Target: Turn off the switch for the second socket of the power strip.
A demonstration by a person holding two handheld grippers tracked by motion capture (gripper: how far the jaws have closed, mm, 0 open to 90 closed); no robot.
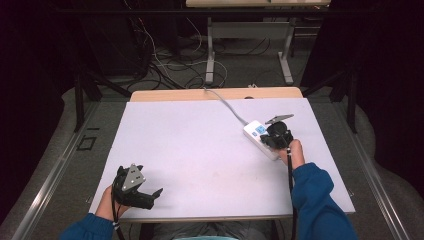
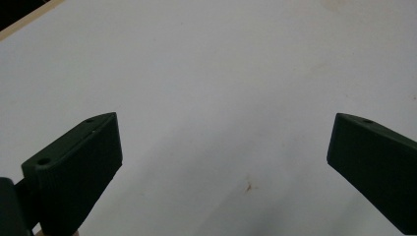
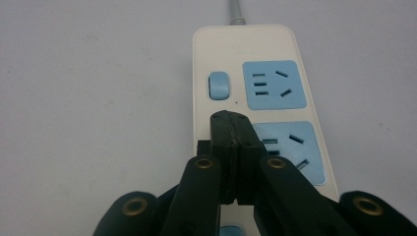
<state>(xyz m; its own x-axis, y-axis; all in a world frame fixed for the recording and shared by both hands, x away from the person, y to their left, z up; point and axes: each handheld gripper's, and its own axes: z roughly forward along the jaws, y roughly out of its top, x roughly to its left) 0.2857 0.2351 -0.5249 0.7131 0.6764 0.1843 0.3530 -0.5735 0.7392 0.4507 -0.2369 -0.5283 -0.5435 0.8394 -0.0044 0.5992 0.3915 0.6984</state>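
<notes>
White power strip (image 3: 251, 93) sits at the right side of the table (image 1: 190, 145), grey cord (image 1: 227, 104) running to the far edge. No legible writing on it. Right gripper (image 3: 231, 120) clenched, empty, tips over the strip just near of its blue switch (image 3: 219, 85). Left gripper (image 2: 223, 147) released at near left.

- No word, brand name or number can be read in any of the views.
- The white power strip (image 3: 255, 98) carries no legible print; its blue socket panels (image 3: 273, 84) show only the plug slots, and its blue switch (image 3: 219, 85) has no mark that I can read.
- In the high view, the power strip shows a small blue patch, too small to read.
- The white table (image 2: 221, 73) is without writing.
</notes>
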